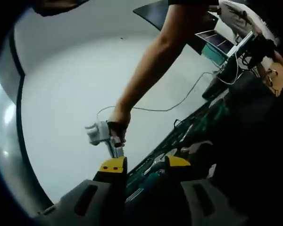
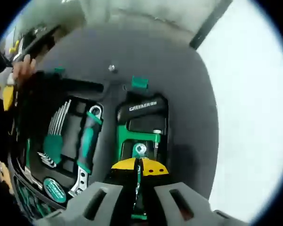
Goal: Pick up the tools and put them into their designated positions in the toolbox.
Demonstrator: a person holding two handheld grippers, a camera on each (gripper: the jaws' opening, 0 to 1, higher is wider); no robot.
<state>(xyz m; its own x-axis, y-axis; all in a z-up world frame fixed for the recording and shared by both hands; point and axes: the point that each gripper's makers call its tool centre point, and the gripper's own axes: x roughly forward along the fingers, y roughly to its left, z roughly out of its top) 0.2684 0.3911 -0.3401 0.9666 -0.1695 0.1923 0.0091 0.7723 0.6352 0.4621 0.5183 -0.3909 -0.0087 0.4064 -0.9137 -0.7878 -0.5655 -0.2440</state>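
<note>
— What has your right claw [image 2: 140, 165] got?
— Its tips are pinched on a thin green tool [image 2: 138, 188], right over the toolbox [image 2: 179, 141].
— And beside it?
— A wrench [image 2: 86, 146] and hex keys [image 2: 56, 123], seated left of my claw.
— The left claw [image 1: 145, 164]?
— Spread wide, gripping nothing, with the toolbox edge just ahead on the white desk [image 1: 75, 94].

You can read one brand, "GREENER", in white letters on the black toolbox insert [image 2: 142, 109] in your right gripper view.
</note>
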